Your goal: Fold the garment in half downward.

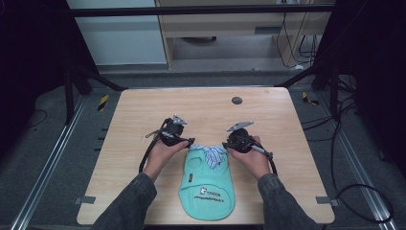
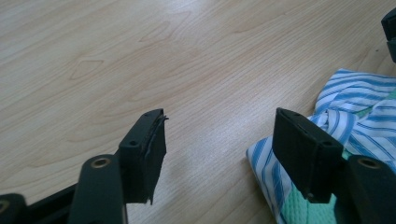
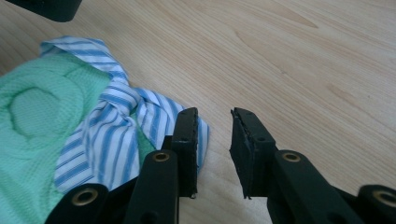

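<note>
1. left gripper [image 1: 190, 142] at the collar's left corner, jaws fairly wide, nothing between them, striped edge by one pad.
2. green garment [image 1: 208, 184] w/ blue-striped collar [image 1: 212, 154] lies flat at the table [image 1: 143, 110] front centre. looks light, soft, floppy; best pinched at the collar corners.
3. right gripper [image 1: 227, 145] at the collar's right corner, jaws narrow w/ an empty gap.

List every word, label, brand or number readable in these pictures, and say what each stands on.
Dark print with a small white logo on the mint-green knit pet shirt with a blue-and-white striped collar: too small and blurred to read.
Small dark tag on the shirt's left side: unreadable.
Light wooden table: no text.
</note>
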A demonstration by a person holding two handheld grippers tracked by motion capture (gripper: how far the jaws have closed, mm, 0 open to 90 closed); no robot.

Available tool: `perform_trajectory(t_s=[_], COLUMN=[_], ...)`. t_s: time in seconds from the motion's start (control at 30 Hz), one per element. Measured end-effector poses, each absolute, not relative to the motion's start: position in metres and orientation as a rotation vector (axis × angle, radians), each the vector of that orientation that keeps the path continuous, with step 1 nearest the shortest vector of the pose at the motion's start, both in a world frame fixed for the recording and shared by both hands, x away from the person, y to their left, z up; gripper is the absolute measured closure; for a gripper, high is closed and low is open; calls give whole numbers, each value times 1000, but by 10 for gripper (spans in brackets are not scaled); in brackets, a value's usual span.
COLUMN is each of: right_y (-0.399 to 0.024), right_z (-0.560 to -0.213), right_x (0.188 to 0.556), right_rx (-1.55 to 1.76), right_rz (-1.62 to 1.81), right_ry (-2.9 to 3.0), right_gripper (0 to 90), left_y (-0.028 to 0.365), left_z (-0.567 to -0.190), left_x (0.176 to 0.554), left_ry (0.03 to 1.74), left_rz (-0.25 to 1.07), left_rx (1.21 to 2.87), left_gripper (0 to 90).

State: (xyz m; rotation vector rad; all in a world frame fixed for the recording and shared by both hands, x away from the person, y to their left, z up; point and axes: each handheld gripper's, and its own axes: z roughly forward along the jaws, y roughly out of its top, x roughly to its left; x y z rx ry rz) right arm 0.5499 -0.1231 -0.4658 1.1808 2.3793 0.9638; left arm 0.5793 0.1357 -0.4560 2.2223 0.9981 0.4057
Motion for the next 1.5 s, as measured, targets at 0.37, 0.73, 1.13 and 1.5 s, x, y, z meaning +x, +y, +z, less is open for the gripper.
perform_trajectory(t_s=[0.37, 0.73, 1.13, 1.5], right_y=[-119, -114, -108, -106], right_z=[-476, -481, -487, -487], right_x=[557, 557, 558, 556], right_rx=[1218, 1239, 1239, 1225], right_rz=[942, 916, 884, 879], right_ry=[2417, 2448, 2475, 2482], right_gripper=[707, 658, 609, 625], left_y=[127, 125, 125, 125], left_z=[-473, -481, -485, -486], left_x=[576, 574, 574, 570], left_ry=[1000, 1003, 1005, 976], left_rz=[326, 314, 289, 268], left_rx=[2273, 2298, 2307, 2301], left_gripper=[410, 426, 441, 519])
